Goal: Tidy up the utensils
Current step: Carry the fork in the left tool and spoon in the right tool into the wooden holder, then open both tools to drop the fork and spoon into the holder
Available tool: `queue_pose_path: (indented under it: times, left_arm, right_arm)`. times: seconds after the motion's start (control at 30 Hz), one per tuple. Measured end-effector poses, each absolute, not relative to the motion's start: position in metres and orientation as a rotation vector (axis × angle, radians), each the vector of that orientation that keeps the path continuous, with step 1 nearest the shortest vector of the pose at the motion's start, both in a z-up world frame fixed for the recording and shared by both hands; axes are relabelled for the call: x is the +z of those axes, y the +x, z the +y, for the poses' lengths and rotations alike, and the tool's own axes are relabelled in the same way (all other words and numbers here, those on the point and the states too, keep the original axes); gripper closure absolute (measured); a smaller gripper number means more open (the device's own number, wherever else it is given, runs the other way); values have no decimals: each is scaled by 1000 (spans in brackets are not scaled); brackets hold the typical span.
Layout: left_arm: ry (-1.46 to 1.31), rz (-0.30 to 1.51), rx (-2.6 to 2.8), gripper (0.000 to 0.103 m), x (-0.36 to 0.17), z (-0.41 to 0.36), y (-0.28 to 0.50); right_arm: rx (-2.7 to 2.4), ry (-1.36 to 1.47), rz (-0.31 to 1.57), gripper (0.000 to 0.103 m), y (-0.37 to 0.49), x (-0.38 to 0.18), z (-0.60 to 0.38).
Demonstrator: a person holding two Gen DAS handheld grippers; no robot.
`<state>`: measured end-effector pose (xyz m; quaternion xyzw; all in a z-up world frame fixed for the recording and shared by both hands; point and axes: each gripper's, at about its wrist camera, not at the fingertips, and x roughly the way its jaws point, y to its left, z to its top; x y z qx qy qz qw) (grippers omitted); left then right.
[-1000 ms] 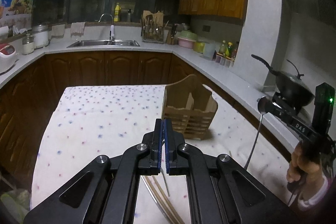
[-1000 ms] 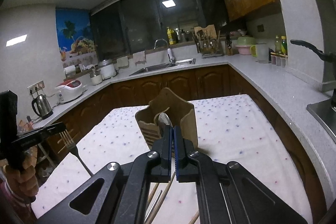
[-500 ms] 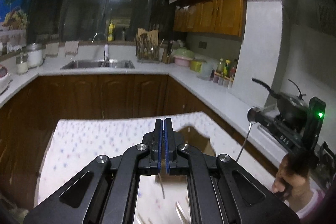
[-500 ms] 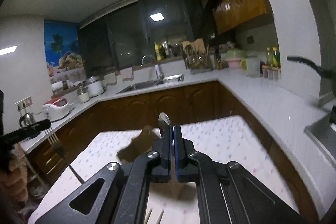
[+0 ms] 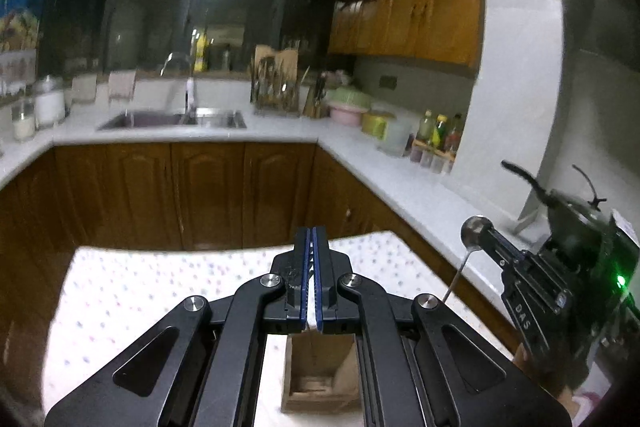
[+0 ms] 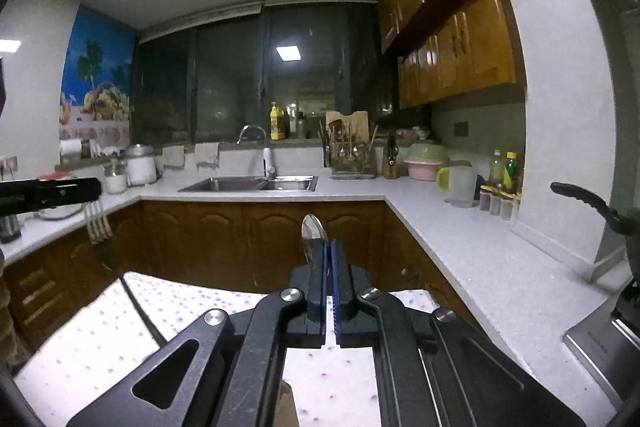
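i have one utensil in each hand-held gripper. my right hand-held gripper [image 6: 327,259] is clenched on a spoon [image 6: 313,231]: in the right wrist view its bowl stands up just above the pads at the centre of the frame, and in the left wrist view the same spoon shows at the right, bowl up and thin handle hanging below the jaws. my left hand-held gripper [image 5: 312,247] is clenched on a fork [image 6: 98,223]; from its own camera the jaws look pressed together with almost nothing to see between them, but the right wrist view, at the left edge, shows the fork's tines just under those jaws and its handle trailing down toward the table [image 6: 80,343].

gripping each piece near its head lets the handle hang, which i judge suits dropping it handle-first into a slot.

the wooden utensil holder [image 5: 320,379] stands on the dotted cloth, at the bottom centre of the left wrist view, directly under my left jaws with its open compartment facing up. both utensils are in the air above the table, not yet in the holder. the fork looks closer to it, so i'd expect it to go in first.
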<state>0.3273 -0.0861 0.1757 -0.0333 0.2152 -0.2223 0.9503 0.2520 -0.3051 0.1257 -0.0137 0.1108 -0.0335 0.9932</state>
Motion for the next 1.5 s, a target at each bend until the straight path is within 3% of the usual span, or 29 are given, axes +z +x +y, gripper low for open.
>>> queue_pose_path:
  times: [0.3,0.83,0.9,0.93,1.0,1.13,1.2,1.27,1.37,1.5]
  left_arm:
    - [-139,581,-413,102,112,-81,352]
    - [-139,614,-425,101,115,-87,356]
    - [-158,627,-434,94,117,-85,356]
    - [-164,630,-438,90,118,-84,355]
    - [-174,615,-433,70,124,-80,349]
    - [-183,578,-412,53,136,-67,331]
    - [-184,560,-385,36,141,-57,317]
    - [-179,544,-341,19,141,-47,302]
    - [-188,524,-297,18,136,-27,274]
    - [-219,561,-253,17,118,-6,247]
  right_arm:
    - [-21,-104,286,101,259,71,-278]
    - [5,-20,376,101,265,63,-297]
    - [17,1,388,99,266,64,-299]
    - [27,13,395,96,266,64,-301]
    - [35,47,405,93,266,67,-307]
    - [61,123,392,56,254,79,-318]
    - [65,160,378,52,244,88,-325]
    - [71,195,376,37,236,92,-329]
    - [78,258,360,23,214,98,-339]
    - [86,293,363,16,187,97,-342]
